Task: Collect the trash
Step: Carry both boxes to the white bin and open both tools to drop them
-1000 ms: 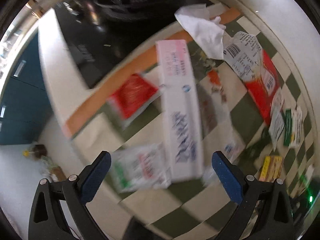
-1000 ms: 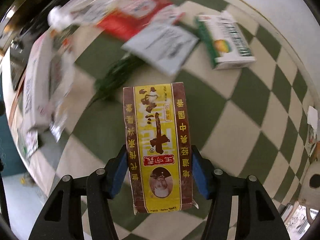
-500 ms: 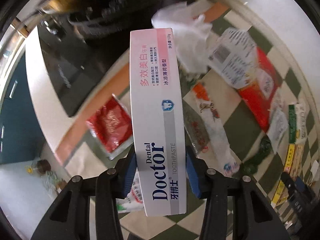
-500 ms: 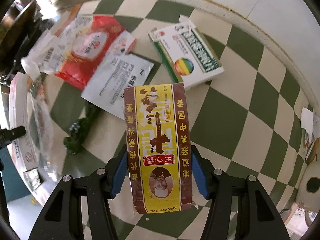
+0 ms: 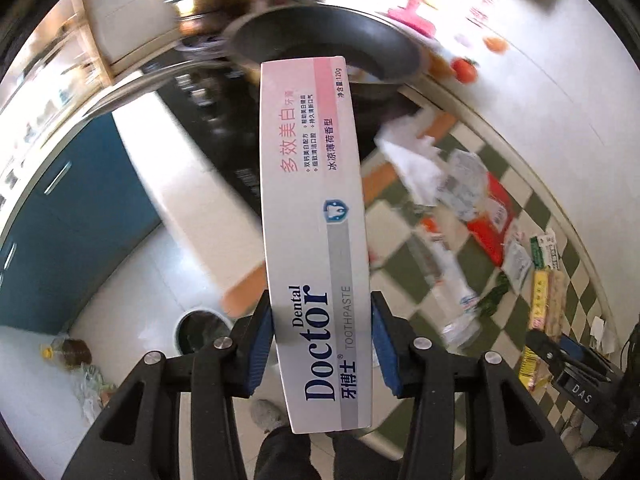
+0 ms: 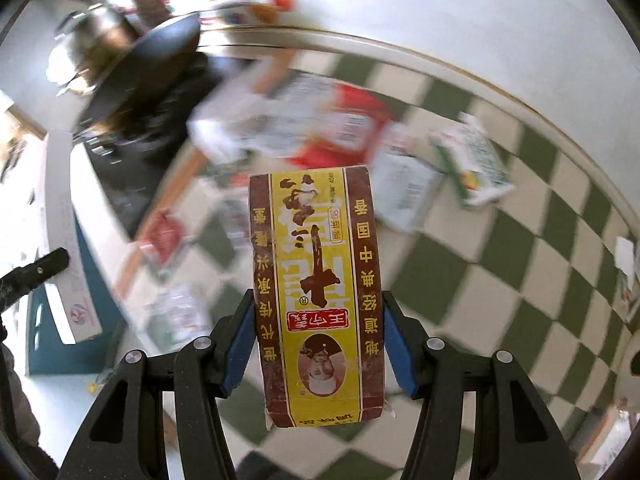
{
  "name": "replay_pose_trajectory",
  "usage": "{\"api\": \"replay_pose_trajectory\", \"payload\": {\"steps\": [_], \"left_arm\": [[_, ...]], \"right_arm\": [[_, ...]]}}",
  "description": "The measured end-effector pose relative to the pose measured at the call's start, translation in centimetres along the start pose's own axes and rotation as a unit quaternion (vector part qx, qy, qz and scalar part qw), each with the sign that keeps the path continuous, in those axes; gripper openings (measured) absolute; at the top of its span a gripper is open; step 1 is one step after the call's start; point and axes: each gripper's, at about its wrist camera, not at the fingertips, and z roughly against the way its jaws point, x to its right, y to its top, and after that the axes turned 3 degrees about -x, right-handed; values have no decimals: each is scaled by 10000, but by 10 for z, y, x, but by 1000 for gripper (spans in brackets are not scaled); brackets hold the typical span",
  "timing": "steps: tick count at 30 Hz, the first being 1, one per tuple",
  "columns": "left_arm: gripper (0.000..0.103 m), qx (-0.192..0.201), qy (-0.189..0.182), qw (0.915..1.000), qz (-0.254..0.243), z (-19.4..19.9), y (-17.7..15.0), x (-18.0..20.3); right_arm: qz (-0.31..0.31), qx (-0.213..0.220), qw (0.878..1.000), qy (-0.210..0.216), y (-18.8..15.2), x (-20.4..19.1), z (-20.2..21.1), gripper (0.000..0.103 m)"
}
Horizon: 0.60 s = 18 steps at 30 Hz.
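Observation:
My left gripper [image 5: 322, 344] is shut on a long white and pink toothpaste box [image 5: 316, 216] and holds it in the air beyond the counter edge, above the floor. A small round trash bin [image 5: 202, 332] stands on the floor below, left of the box. My right gripper [image 6: 318, 340] is shut on a yellow and brown box [image 6: 316, 280] above the green checkered cloth [image 6: 500, 248]. The right gripper with its box also shows in the left wrist view [image 5: 556, 354]. The toothpaste box also shows at the left edge of the right wrist view [image 6: 60, 240].
Loose trash lies on the cloth: white tissue [image 5: 408, 160], a red packet [image 5: 490, 216], a green and white carton [image 6: 472, 164], a small red packet [image 6: 162, 236] and wrappers. A black pan [image 5: 320, 44] sits on the stove behind. Blue cabinets [image 5: 72, 220] are at left.
My left gripper closed on the toothpaste box, lifted it off the cloth and carried it left past the counter edge. My right gripper raised the yellow box higher above the cloth.

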Motion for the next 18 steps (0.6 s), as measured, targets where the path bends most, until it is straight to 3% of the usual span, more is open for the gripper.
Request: {"api": "replay_pose_trajectory", "payload": {"steps": [5,9,12,15,18], "left_arm": [[42,-177,135,9979,613,1,-37,-108],[42,-624,334,9913,1106,-40,-79,-204],[42,-1176,379,9814,1470,-106,-119,-278],[42,-1673,254,9691,1793,-182,-152,-326],[42,-2237,-105,9525,2065,-287,-191,-371]], "right_arm": [[710,-287,9947,687,-28,-118,-33,60],[1299,-864,9831,956,-75,-218,-108,60],[1711,-1200,9738,896,-114,-276,-175,60],[1993,-1492,9658,731,-151,-314,-255,60],[2074,-1748,9610,547,-178,-333,-344,60]]}}
